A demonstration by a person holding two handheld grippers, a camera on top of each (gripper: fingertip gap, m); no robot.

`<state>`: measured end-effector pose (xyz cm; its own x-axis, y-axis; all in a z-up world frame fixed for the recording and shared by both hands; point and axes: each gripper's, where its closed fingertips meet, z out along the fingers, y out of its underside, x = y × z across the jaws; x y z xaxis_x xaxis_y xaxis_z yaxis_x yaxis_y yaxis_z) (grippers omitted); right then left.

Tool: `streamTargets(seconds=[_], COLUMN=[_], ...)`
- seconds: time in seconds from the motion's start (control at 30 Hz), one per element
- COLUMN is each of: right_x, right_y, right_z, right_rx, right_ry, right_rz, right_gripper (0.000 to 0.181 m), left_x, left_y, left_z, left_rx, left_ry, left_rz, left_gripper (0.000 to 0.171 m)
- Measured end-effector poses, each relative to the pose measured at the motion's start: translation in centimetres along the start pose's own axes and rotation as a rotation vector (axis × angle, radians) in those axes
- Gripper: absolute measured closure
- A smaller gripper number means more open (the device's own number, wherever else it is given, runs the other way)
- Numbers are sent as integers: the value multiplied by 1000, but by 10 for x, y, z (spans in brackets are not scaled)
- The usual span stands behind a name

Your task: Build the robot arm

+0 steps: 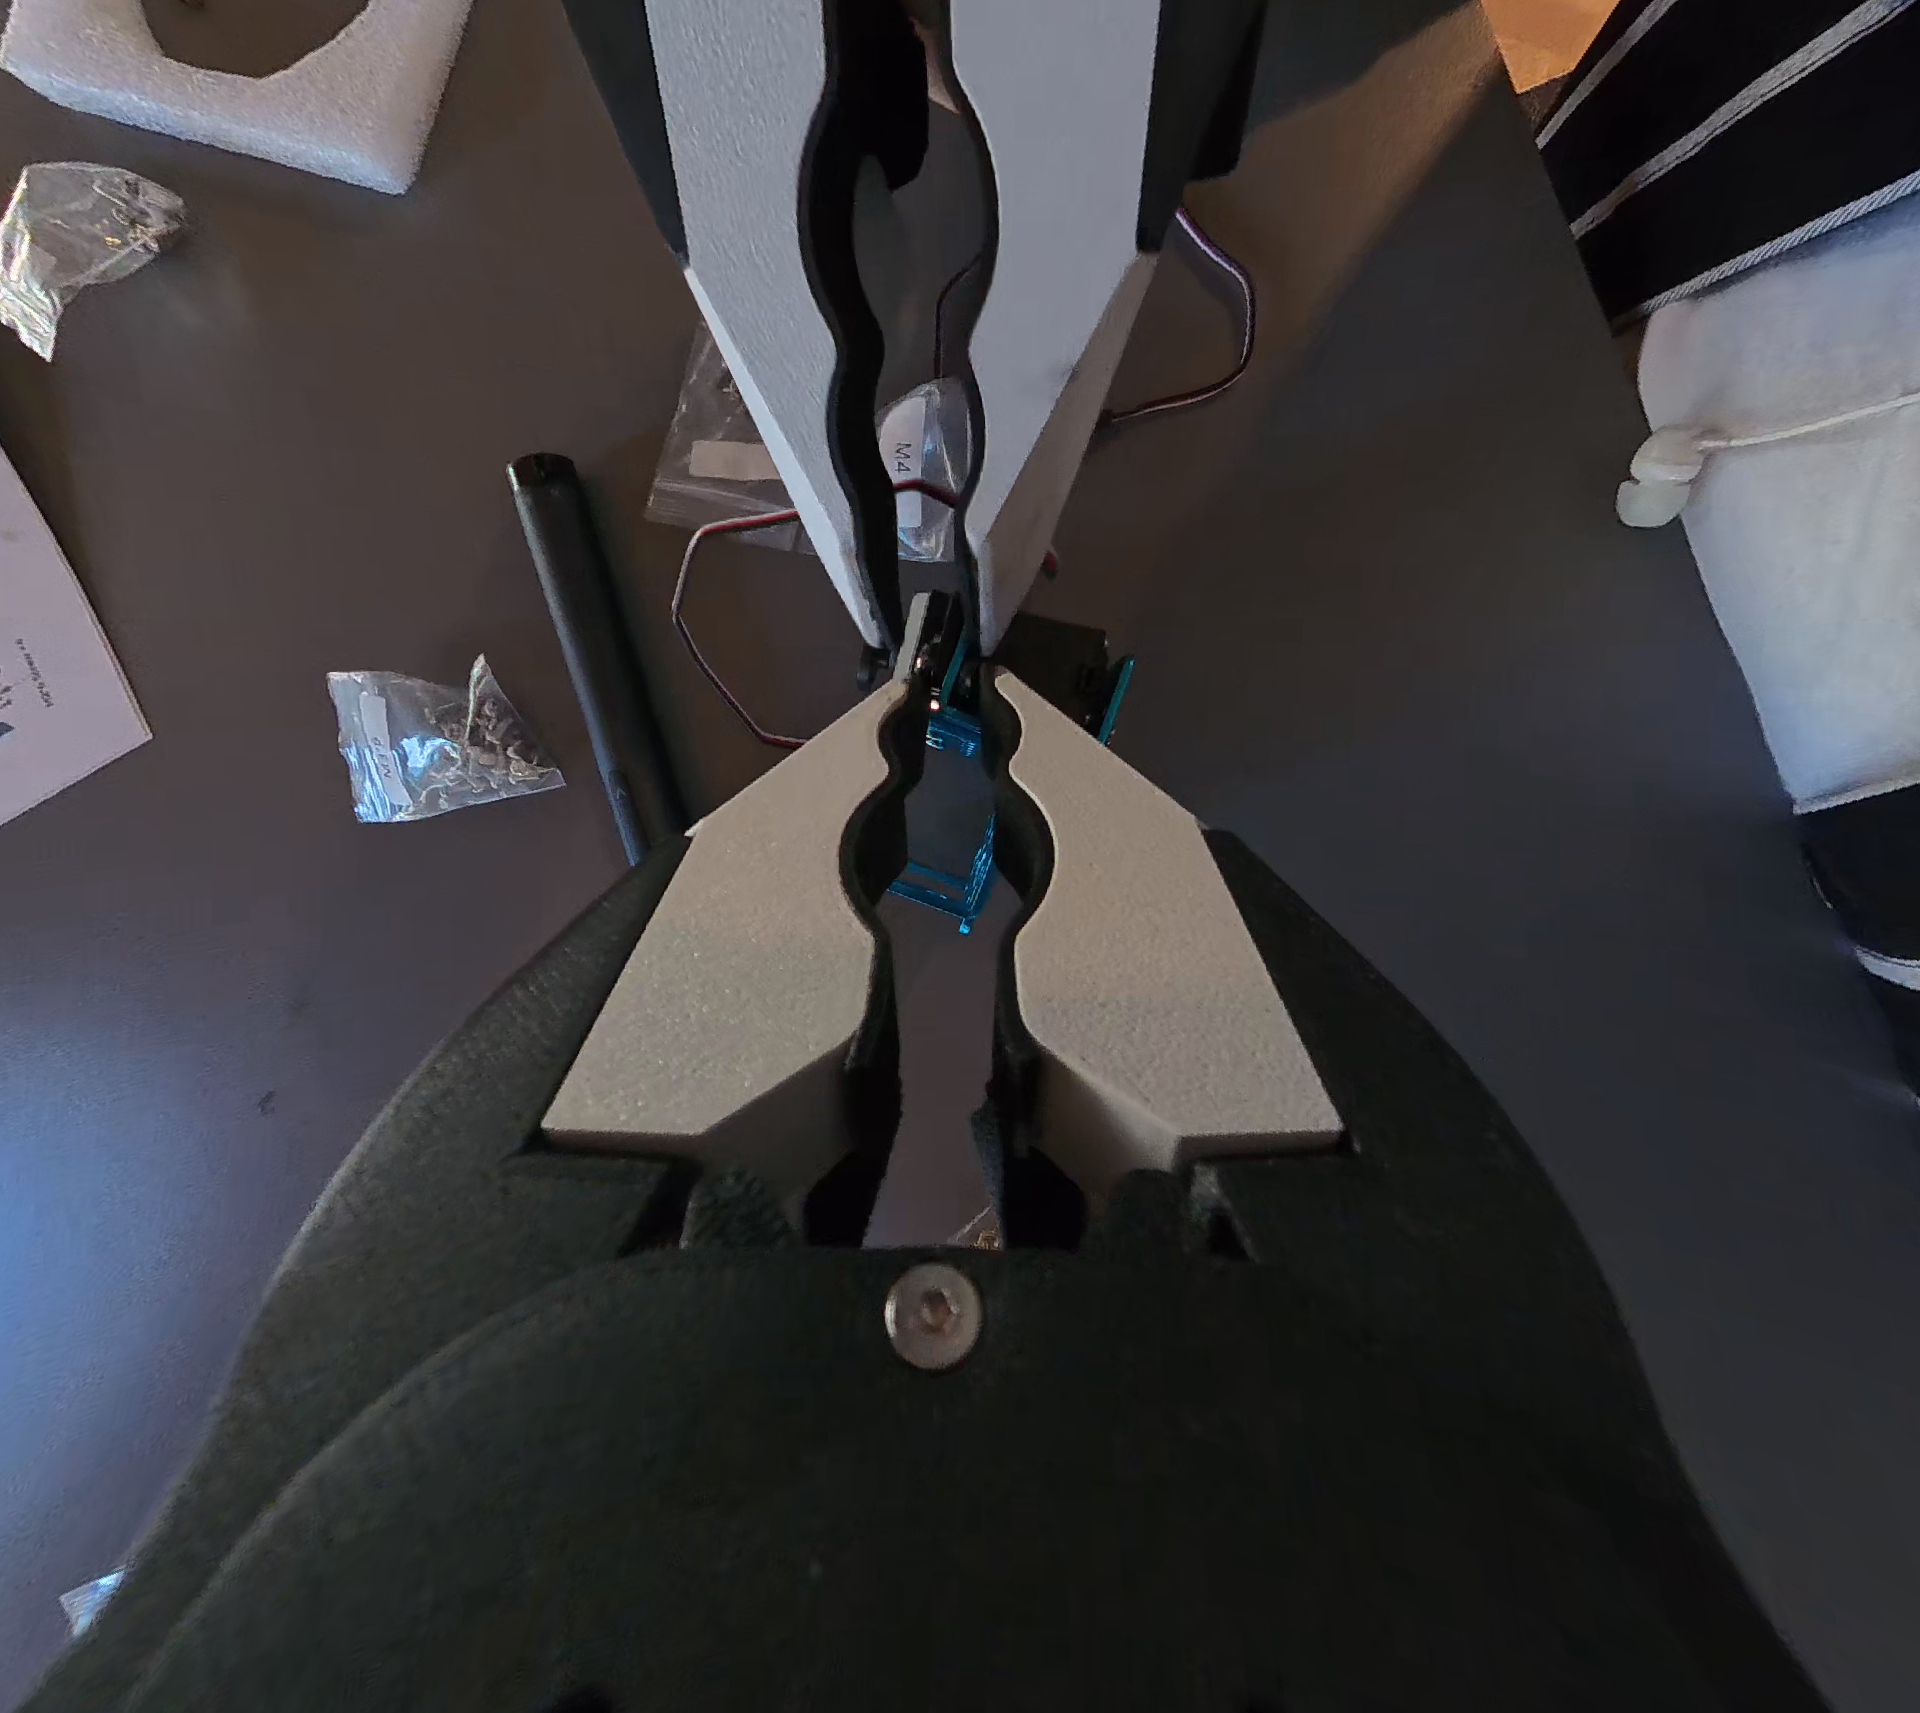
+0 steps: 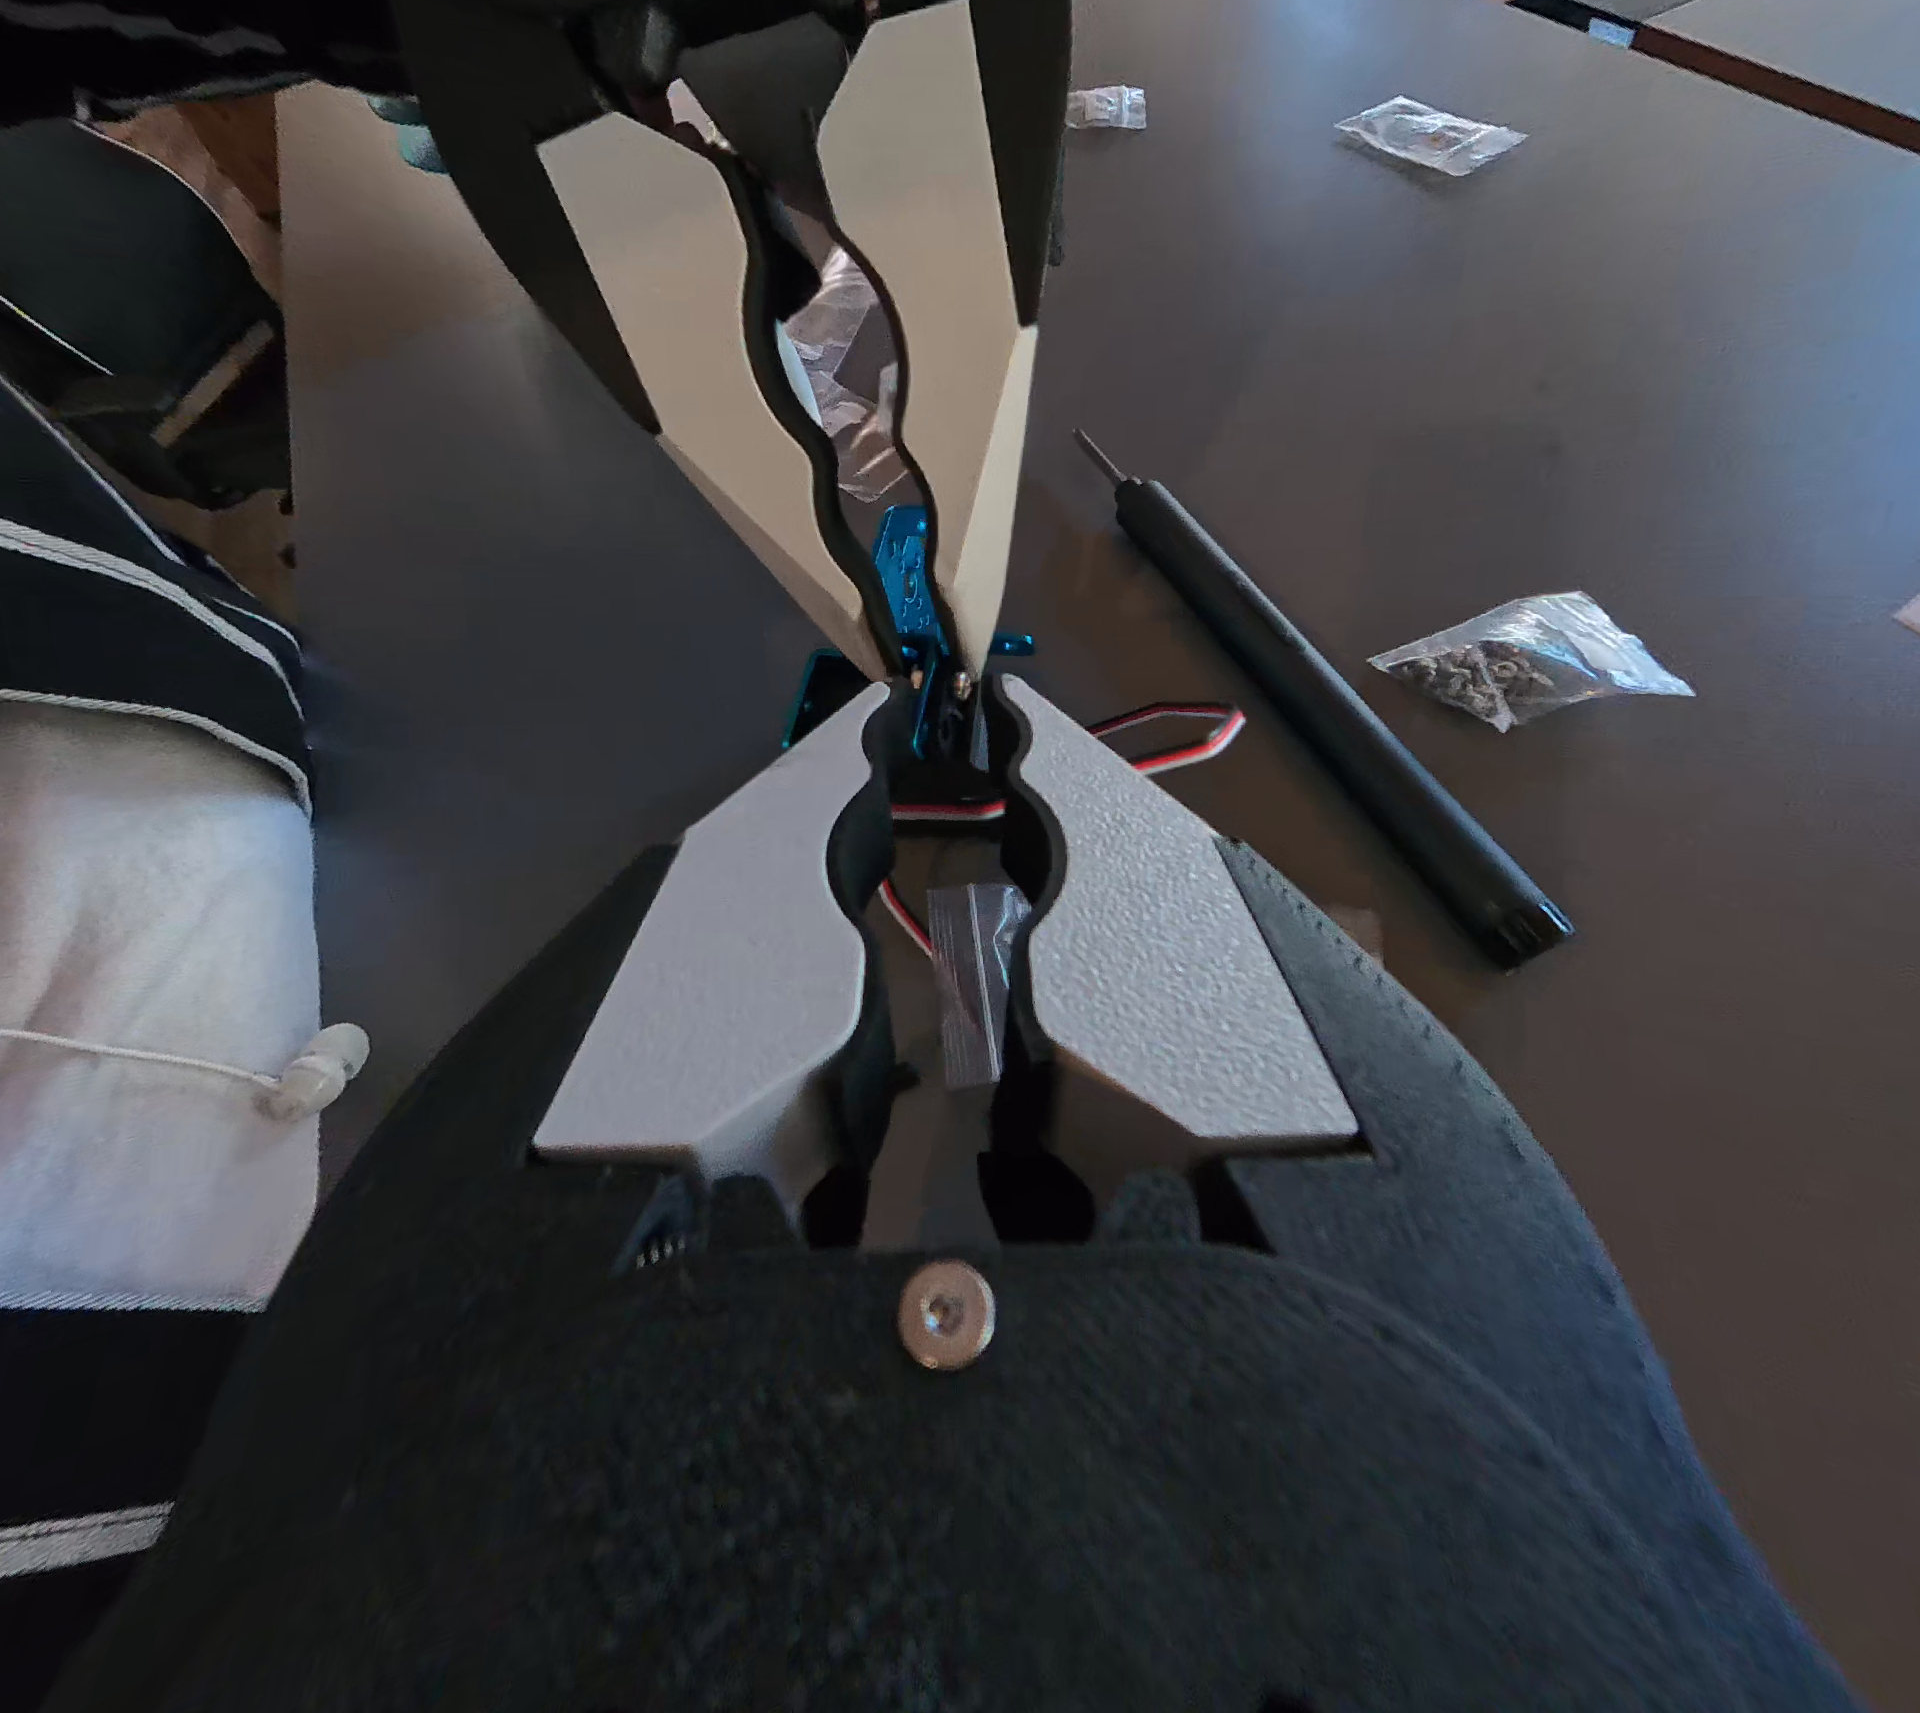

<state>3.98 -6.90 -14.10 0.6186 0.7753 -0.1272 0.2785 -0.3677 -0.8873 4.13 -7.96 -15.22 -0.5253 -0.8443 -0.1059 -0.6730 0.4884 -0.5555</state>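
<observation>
My two grippers meet tip to tip over a dark table (image 1: 312, 437). My left gripper (image 1: 940, 692) is shut on a blue metal bracket (image 1: 951, 738), which shows between its fingers. In the right wrist view the left gripper (image 2: 925, 655) comes in from the top with the blue bracket (image 2: 899, 562). My right gripper (image 2: 940, 692) is shut on a small black servo (image 2: 951, 770) with a red, white and black wire (image 2: 1174, 718). In the left wrist view the right gripper (image 1: 925, 624) comes down from the top. Bracket and servo touch at the tips.
A black screwdriver (image 1: 592, 645) (image 2: 1320, 707) lies on the table beside the grippers. Small bags of screws (image 1: 436, 749) (image 2: 1527, 661) lie around. A white foam frame (image 1: 239, 94) holds nuts at the far left. A person's striped clothing (image 1: 1714, 53) is at the table edge. My left and right fingertips are right by each other. From either gripper's tips it is about 9 centimetres to the black screwdriver (image 2: 1320, 707).
</observation>
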Motion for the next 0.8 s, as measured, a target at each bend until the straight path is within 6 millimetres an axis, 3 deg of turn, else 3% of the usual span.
streamTargets(seconds=[0.8], right_x=[1], right_y=[3], right_z=[3], right_rx=[-89], right_ry=[63], right_rz=[-54], right_gripper=[169], left_x=[-1], left_y=[0], left_z=[-1], left_rx=[46], left_ry=[24], left_rz=[-47], left_gripper=[161])
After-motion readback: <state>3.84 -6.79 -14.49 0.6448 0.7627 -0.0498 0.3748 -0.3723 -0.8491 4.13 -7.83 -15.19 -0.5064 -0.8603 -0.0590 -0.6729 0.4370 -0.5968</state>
